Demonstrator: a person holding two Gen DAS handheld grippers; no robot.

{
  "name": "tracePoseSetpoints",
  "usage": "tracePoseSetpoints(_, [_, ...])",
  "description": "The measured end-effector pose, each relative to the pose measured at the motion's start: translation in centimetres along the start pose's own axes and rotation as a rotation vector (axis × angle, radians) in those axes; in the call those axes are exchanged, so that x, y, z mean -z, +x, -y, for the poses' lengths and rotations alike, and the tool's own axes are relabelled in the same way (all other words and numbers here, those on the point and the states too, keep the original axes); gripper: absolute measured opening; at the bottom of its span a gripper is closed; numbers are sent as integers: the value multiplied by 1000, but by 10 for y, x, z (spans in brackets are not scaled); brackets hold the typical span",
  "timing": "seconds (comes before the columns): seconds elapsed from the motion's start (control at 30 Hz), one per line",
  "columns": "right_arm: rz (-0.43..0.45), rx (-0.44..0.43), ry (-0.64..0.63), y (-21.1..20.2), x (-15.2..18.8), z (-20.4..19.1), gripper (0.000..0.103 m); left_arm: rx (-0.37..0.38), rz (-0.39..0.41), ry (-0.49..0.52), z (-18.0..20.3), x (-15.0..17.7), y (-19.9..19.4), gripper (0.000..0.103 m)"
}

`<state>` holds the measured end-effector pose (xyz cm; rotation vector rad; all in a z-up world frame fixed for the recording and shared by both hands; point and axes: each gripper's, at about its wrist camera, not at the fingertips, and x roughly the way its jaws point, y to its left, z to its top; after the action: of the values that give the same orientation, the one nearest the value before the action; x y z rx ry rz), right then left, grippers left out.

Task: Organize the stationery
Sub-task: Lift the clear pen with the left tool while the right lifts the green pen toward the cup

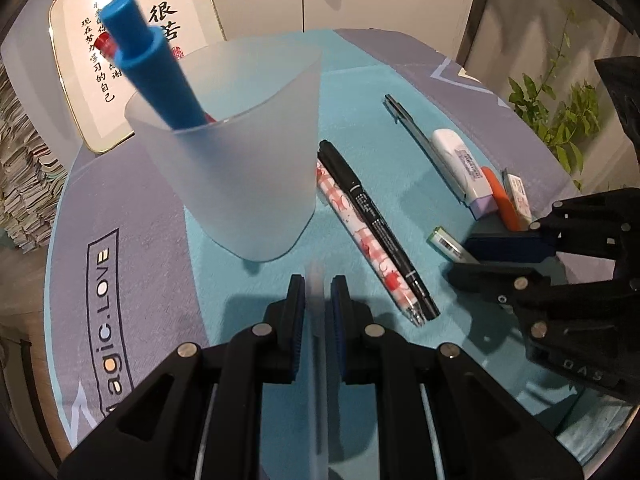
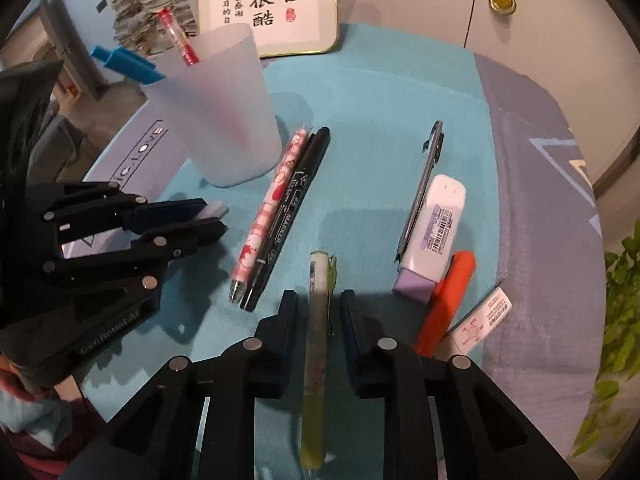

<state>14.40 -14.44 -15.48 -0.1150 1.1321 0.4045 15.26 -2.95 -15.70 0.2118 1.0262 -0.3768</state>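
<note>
Left gripper (image 1: 316,296): jaws nearly closed; clamped on a pale translucent stick (image 1: 316,360) that runs lengthwise between the pads, tip forward and down.

Right gripper (image 2: 319,308): jaws narrow; green pen (image 2: 318,320) between them, lengthwise along the fingers; probably gripped, though a sliver of mat shows beside one pad in the right wrist view.

Cup (image 1: 240,168): frosted, upright on the teal mat (image 2: 380,100); already holding a blue marker (image 1: 160,76) and a red pen (image 2: 180,36), both leaning out over the rim.

Loose on mat: pink patterned pen (image 2: 268,216) and black marker (image 2: 292,208), side by side and touching, just right of the cup; grey clip pen (image 2: 424,184), correction tape (image 2: 436,224) and orange cutter (image 2: 448,300) further right.

Key relation: cup straight ahead of the left gripper and near; well apart from the right gripper, ahead and to its left, past the pink pen and black marker; left hand the nearer one.

Axis: both held items pointing down toward the mat, below the cup's rim; mouth of cup facing up.

Step, judged: drop-off of held items into cup; left first.

Next move, judged: lift above rim, carry forward, tip over the open side clear of the blue marker, then release.

Risk: nudging the light cup or catching the leaning marker.
</note>
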Motion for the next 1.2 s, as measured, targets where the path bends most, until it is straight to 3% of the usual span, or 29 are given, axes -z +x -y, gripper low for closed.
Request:
tracePoseSetpoints(0.17, [35,-66,45,-13,-4,6,13,13,52,-4,-2,4,-21,9])
tracePoseSetpoints(0.47, [244,-94,75,-87,11,6,13,32,220,6,-6,8,-86,9])
tracePoseSetpoints(0.63, [278,-114,96,-100,17,3,13,27,140,50,1,15,-66,10])
tracePoseSetpoints(0.8, [298,-131,114,-106,25,2,13,22,8,36,-6,15,-17,11])
tracePoseSetpoints(1.1, [332,-142,137,-112,28,5,13,28,-6,21,-4,-2,1,8])
tracePoseSetpoints(1.2, [341,-147,143,-113,27,6,13,41,33,-12,-9,-1,-13,7])
